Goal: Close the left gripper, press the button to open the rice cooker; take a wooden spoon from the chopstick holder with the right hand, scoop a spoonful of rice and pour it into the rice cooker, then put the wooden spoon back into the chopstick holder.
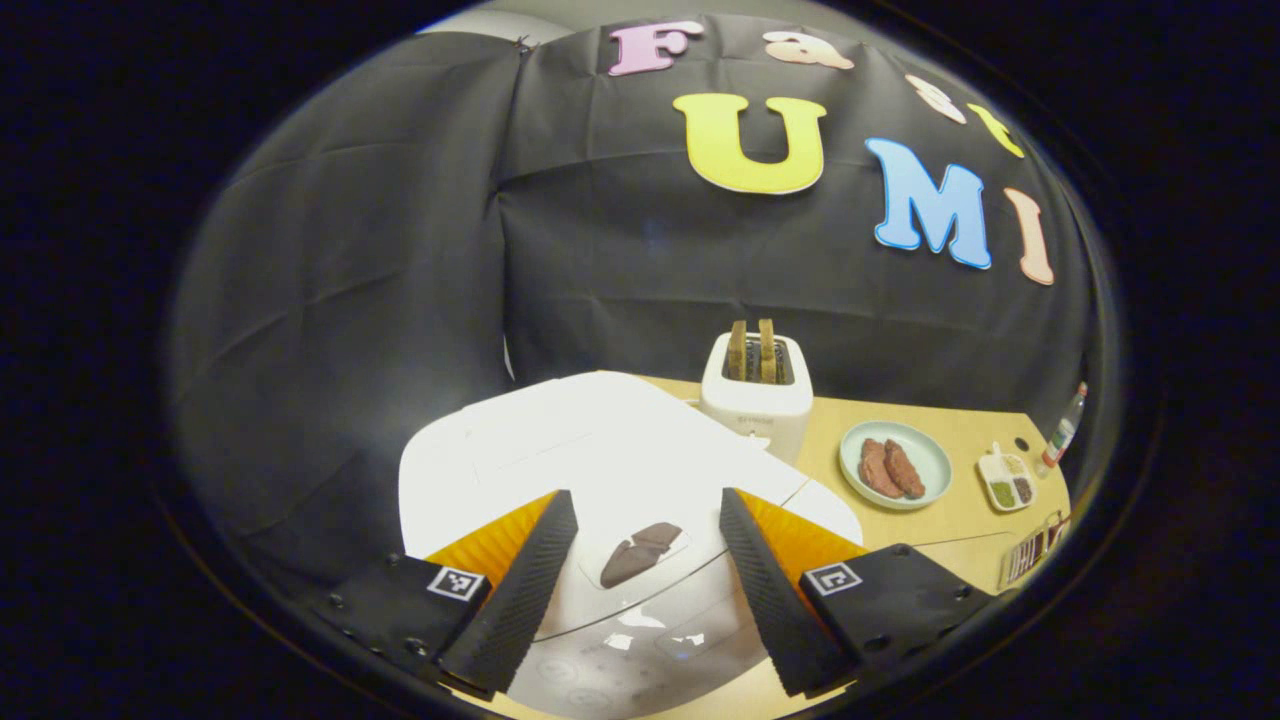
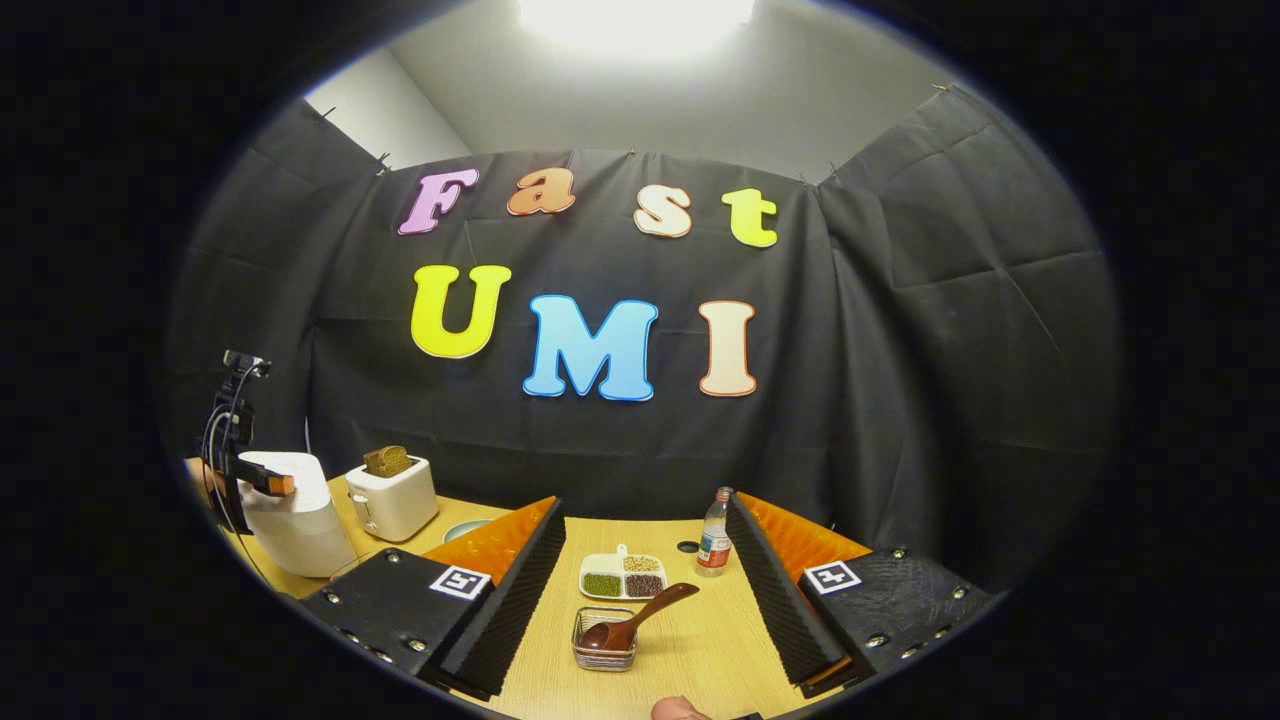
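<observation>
Left tongs (image 1: pixel 640 590) spread wide, hovered right over closed white rice cooker (image 1: pixel 560 450), dark button (image 1: pixel 640 553) between fingers, untouched. Cooker sat at desk's (image 2: pixel 700 640) left end, toaster (image 2: pixel 392 497) just beside it. Right tongs (image 2: pixel 640 600) also apart, held nothing. Wooden spoon (image 2: pixel 635 619) leaned in wire chopstick holder (image 2: pixel 605 650) near front edge. Divided rice dish (image 2: pixel 622 578) just behind holder, bottle (image 2: pixel 713 547) to its right.
</observation>
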Demonstrator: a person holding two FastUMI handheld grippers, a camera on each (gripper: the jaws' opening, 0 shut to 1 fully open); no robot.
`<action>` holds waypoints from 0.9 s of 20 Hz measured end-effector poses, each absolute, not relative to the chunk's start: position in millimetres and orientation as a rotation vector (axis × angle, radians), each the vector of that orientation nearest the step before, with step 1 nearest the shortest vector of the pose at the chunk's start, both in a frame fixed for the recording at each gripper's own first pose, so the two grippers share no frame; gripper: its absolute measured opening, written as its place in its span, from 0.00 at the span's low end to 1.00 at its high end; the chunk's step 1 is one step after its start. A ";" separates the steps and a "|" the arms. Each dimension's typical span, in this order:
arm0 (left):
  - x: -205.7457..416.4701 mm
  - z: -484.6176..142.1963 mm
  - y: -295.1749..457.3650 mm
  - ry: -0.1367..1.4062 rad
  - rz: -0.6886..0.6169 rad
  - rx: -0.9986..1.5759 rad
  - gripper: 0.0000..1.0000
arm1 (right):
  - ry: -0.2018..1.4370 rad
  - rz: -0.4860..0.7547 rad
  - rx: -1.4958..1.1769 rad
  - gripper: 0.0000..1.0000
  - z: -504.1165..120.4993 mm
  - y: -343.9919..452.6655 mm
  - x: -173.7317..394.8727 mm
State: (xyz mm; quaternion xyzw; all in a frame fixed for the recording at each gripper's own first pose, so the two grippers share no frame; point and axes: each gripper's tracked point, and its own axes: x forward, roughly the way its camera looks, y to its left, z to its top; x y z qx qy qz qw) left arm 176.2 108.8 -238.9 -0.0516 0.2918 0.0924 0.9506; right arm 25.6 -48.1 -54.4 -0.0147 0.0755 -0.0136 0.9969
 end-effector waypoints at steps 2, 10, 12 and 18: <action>176.0 -237.3 108.8 0.584 0.202 -0.100 0.98 | 0.150 -0.024 -0.024 0.98 -53.8 -43.7 25.4; 174.0 -195.7 111.2 0.485 0.150 -0.170 1.00 | 0.069 0.004 -0.029 0.98 -14.7 -25.1 32.8; 164.5 -165.8 109.5 0.409 0.126 -0.130 0.98 | 0.053 0.014 -0.029 0.98 -6.8 -18.6 34.2; 124.3 -51.6 79.0 0.177 0.015 -0.062 0.96 | 0.053 0.061 0.007 0.98 3.6 14.1 39.4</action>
